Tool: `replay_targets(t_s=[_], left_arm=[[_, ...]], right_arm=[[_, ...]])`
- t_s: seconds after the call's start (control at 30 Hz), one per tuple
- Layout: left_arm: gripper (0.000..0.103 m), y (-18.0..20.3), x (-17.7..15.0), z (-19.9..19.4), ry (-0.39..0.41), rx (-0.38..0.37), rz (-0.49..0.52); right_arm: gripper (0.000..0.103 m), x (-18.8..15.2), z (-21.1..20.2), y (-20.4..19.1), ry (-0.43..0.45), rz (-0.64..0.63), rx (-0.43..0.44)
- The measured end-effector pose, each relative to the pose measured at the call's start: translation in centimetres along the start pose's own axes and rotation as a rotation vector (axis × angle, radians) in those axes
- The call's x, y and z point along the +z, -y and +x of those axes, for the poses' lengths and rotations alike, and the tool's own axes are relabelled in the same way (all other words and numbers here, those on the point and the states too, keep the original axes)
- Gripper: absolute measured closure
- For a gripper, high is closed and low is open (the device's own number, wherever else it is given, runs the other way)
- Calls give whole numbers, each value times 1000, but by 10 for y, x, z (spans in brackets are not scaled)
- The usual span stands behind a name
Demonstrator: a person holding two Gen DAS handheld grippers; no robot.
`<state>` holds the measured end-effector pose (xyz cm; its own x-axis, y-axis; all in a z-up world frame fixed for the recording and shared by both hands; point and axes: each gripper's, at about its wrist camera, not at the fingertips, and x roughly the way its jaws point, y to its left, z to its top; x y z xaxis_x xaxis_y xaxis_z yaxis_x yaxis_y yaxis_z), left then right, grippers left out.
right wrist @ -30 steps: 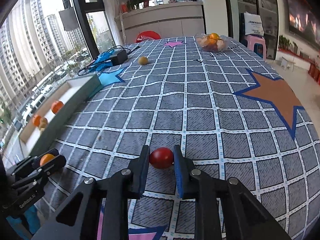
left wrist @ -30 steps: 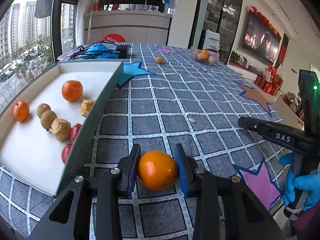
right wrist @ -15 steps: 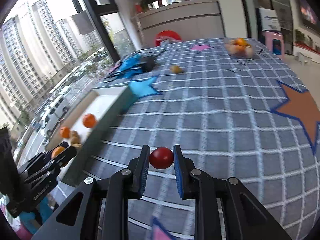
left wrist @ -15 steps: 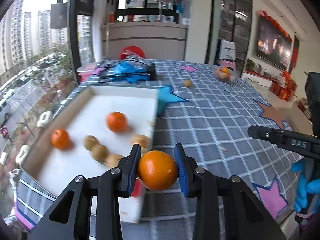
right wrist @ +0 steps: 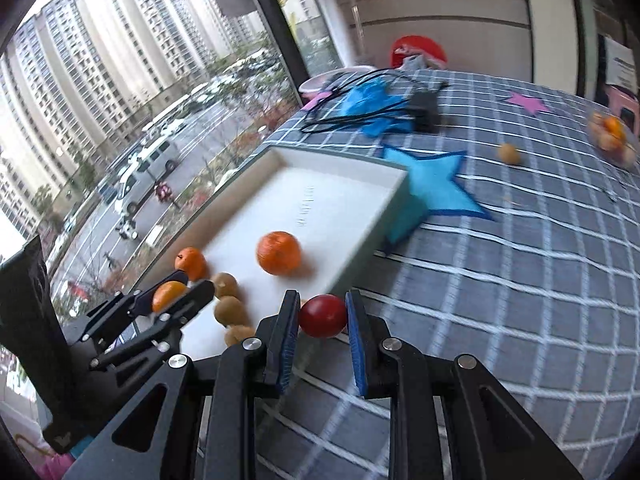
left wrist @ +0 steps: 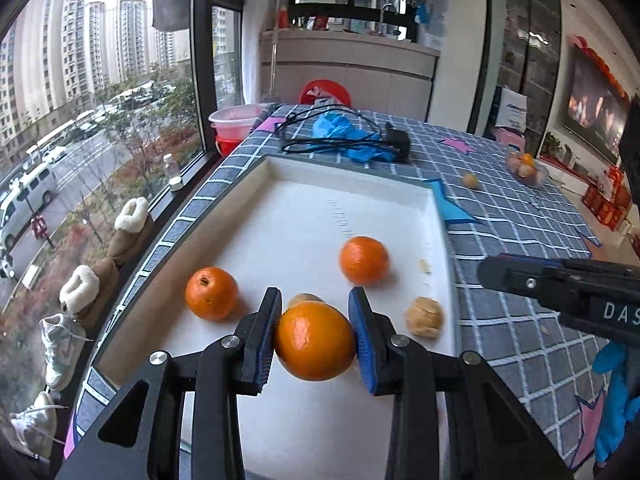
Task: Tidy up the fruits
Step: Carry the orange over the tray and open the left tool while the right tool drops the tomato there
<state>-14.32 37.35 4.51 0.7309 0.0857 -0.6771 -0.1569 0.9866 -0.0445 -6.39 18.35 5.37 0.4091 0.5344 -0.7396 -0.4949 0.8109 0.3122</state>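
Note:
My left gripper [left wrist: 314, 338] is shut on an orange [left wrist: 315, 340] and hangs over the near part of the white tray [left wrist: 312, 208]. Two more oranges [left wrist: 211, 293] [left wrist: 364, 260], a walnut [left wrist: 425, 316] and a brown fruit partly hidden behind the held orange lie in the tray. My right gripper [right wrist: 322, 322] is shut on a small red fruit [right wrist: 323, 316] just above the tray's near right wall [right wrist: 360, 248]. The left gripper [right wrist: 178, 300] with its orange [right wrist: 168, 295] also shows in the right wrist view, over the tray's near left part.
A loose small fruit [left wrist: 470, 180] and a clear bowl of fruit [left wrist: 526, 166] sit far off on the checked tablecloth. Black cables and a blue glove [left wrist: 348, 142] lie beyond the tray. The window and the table edge run along the left. A blue-gloved hand [left wrist: 616, 396] holds the right gripper.
Both grippers swung left from over the tablecloth toward the tray, each still holding its fruit. The left one now hangs over the tray's inside; the right one has reached the tray's right wall.

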Motion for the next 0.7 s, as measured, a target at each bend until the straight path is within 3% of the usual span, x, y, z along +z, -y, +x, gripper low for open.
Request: replay_targets(t_s=[0.33,0.4,0.5,0.53,0.57,0.63,0.7], left_arm=[[64,-11,4,24,-43,14,-23],[60,-10,6,25,-47,14,-19],[38,-11,6,29,-57,12,-23],[32,-12,6,30,-58,4,-26],[28,-12,6,30,-57,-1,-27],[23,-12,6,27,-50,1,-24],[21,-12,6,24,-40,14,-18]], right_arm=[[78,25,46,-11,-62,-8,-37],[78,28,52,-10,-71,-9,-40],[76,29,58,-7,-87,2,-24],[64,29,57,-7,-83,4,-25],[43,29,56,-8,-81,2,-31],[34,29,52,-13,-64,-19,-25],[33,28,46,-21,-48,-56,-71]])
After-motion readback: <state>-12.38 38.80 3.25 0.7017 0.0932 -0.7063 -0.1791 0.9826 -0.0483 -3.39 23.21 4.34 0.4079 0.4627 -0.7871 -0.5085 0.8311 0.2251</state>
